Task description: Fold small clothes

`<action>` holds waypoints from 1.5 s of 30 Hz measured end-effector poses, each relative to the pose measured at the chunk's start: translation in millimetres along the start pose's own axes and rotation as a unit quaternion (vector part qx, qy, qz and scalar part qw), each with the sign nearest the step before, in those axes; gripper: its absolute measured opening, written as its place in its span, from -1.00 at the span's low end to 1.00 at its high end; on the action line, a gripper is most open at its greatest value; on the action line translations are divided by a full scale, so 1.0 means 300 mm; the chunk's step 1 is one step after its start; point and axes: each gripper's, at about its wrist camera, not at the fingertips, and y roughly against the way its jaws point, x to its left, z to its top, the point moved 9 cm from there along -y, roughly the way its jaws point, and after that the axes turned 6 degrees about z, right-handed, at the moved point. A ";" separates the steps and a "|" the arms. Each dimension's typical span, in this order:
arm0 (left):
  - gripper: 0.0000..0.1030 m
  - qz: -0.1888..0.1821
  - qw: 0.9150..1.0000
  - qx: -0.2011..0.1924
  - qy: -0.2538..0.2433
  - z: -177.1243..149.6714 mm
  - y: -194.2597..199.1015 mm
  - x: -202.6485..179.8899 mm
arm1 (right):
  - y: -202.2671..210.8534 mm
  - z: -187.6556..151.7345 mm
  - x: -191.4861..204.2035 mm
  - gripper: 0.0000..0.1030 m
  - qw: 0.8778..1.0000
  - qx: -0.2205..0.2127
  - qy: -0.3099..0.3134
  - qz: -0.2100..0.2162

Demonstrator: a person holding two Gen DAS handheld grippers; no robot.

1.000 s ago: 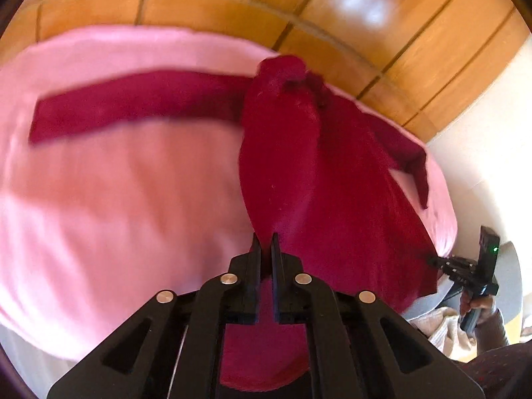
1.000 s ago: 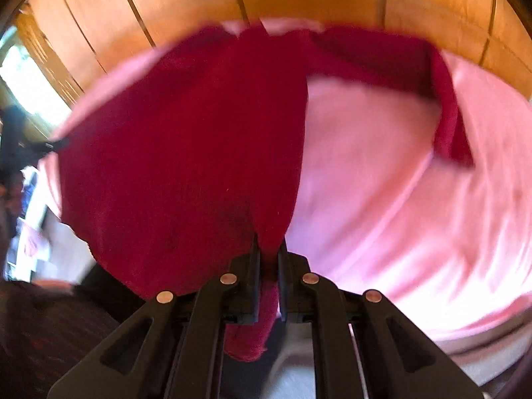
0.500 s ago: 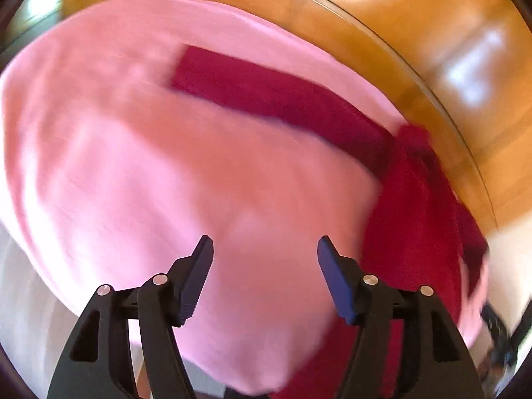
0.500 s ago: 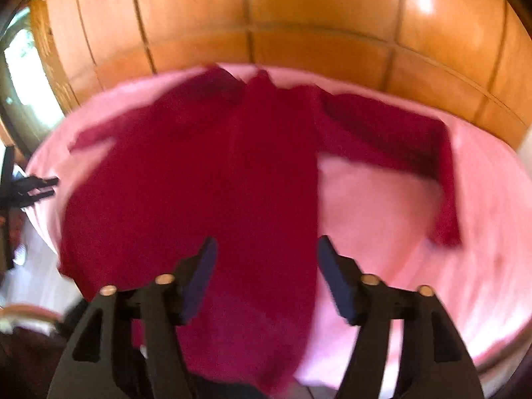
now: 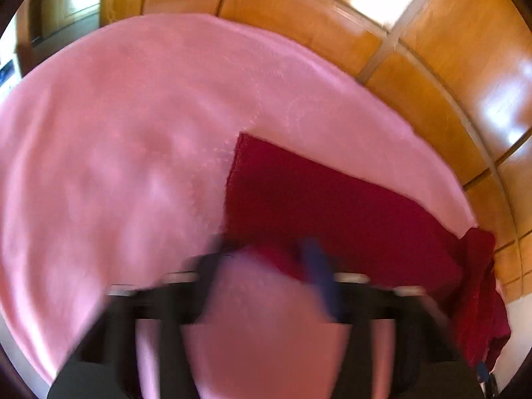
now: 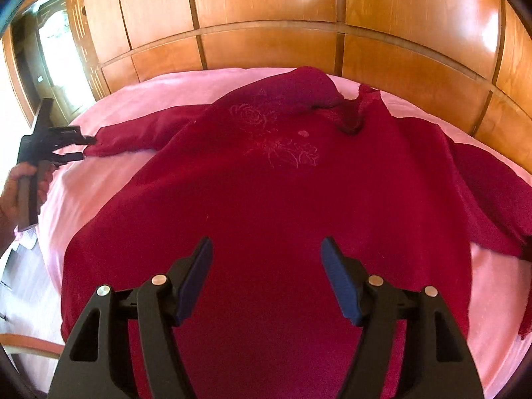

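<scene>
Sweater spread flat on pink bed. Left tongs closing at sleeve cuff, seemingly pinched; blurred. Right tongs held spread above hem, empty.

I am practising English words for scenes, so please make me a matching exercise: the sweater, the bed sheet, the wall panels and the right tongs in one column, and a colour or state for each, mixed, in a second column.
Column one:
1. sweater
2. bed sheet
3. wall panels
4. right tongs

Column two:
a. pink
b. open, gripping nothing
c. dark red
d. glossy brown wood

Pairs: 1-c, 2-a, 3-d, 4-b.
</scene>
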 end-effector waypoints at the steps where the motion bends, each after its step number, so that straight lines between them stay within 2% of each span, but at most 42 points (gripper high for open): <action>1: -0.80 0.005 1.000 -0.004 -0.006 0.011 -0.009 -0.008 | -0.005 0.000 -0.006 0.31 1.000 0.000 -0.004 0.001; 5: -0.83 0.024 0.998 -0.052 -0.014 0.125 0.045 0.011 | -0.038 -0.006 0.001 0.31 1.000 0.005 -0.005 0.008; 10: -0.84 0.077 0.989 -0.124 0.000 0.362 0.183 0.125 | -0.139 -0.024 0.054 0.35 1.000 0.022 0.021 0.003; 14: -0.84 0.121 0.981 -0.151 0.002 0.480 0.235 0.191 | -0.196 -0.025 0.080 0.56 0.999 0.014 0.033 -0.026; 17: -0.85 0.164 0.975 -0.147 -0.006 0.513 0.206 0.231 | -0.202 -0.026 0.089 0.60 0.998 0.013 0.045 -0.037; 18: -0.84 0.189 0.973 -0.135 -0.009 0.510 0.171 0.251 | -0.202 -0.027 0.086 0.60 0.998 0.012 0.043 -0.034; 21: -0.83 0.214 0.973 -0.090 0.003 0.437 0.093 0.283 | -0.211 -0.025 0.075 0.62 0.999 0.012 0.037 -0.026; 23: -0.80 0.214 0.974 -0.077 0.011 0.385 0.061 0.278 | -0.203 -0.029 0.074 0.64 0.999 0.010 0.036 -0.024; 25: -0.36 0.237 0.969 -0.073 0.009 0.326 0.070 0.294 | -0.209 -0.023 0.073 0.65 0.999 0.010 0.035 -0.020; 26: -0.25 0.236 0.969 -0.075 0.012 0.307 0.082 0.294 | -0.210 -0.022 0.073 0.66 0.999 0.009 0.035 -0.019; 27: -0.06 0.228 0.970 -0.082 0.016 0.288 0.104 0.288 | -0.209 -0.024 0.071 0.67 0.999 0.009 0.035 -0.018; 28: 0.03 0.213 0.972 -0.096 0.016 0.266 0.139 0.263 | -0.210 -0.024 0.070 0.67 0.999 0.009 0.034 -0.017; 31: 0.12 0.157 0.979 -0.129 -0.015 0.175 0.254 0.125 | -0.211 -0.023 0.073 0.68 0.999 0.007 0.033 -0.015; 33: 0.12 0.135 0.979 -0.147 -0.050 0.117 0.316 0.023 | -0.209 -0.026 0.075 0.69 0.999 0.006 0.033 -0.014; 36: 0.55 0.096 0.967 -0.200 -0.123 -0.026 0.471 -0.179 | -0.210 -0.028 0.075 0.70 0.999 0.006 0.033 -0.015; 40: 0.55 0.063 0.948 -0.247 -0.191 -0.171 0.598 -0.372 | -0.206 -0.031 0.076 0.72 0.999 0.005 0.033 -0.019; 43: 0.55 0.034 0.943 -0.245 -0.222 -0.264 0.641 -0.491 | -0.197 -0.042 0.077 0.75 0.999 0.008 0.028 -0.019; 45: 0.55 0.026 0.938 -0.250 -0.238 -0.311 0.665 -0.540 | -0.185 -0.056 0.079 0.77 0.999 0.011 0.025 -0.017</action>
